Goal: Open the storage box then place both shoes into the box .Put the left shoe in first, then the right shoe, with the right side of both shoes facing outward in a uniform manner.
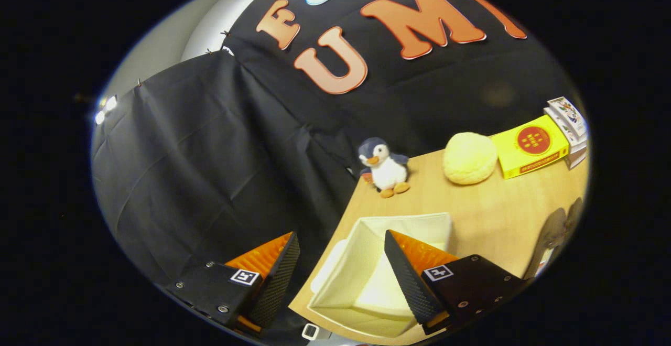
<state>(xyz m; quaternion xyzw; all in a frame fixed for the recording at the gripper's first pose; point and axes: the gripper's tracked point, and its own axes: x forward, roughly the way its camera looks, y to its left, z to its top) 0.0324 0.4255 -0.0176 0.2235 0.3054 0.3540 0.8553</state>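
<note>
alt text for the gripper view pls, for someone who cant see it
The tool hangs open, gripping nothing, above an open, empty cream storage box at the edge of a wooden table. Beyond the box stand a plush penguin, a yellow ball and a yellow carton; a shoe lies beside the box.

The cream fabric storage box (367,278), square with soft walls, stands open on the pale wooden counter (487,215) near its left edge, its bare inside showing. Its loose lid (326,267) appears to lie against its left wall, partly hidden. One finger of the tool (341,278) hangs over the box's opening, the other off the counter's left edge, with a wide gap between them and nothing held. A grey shoe (550,241) lies at the right, well apart from the box, blurred.
</note>
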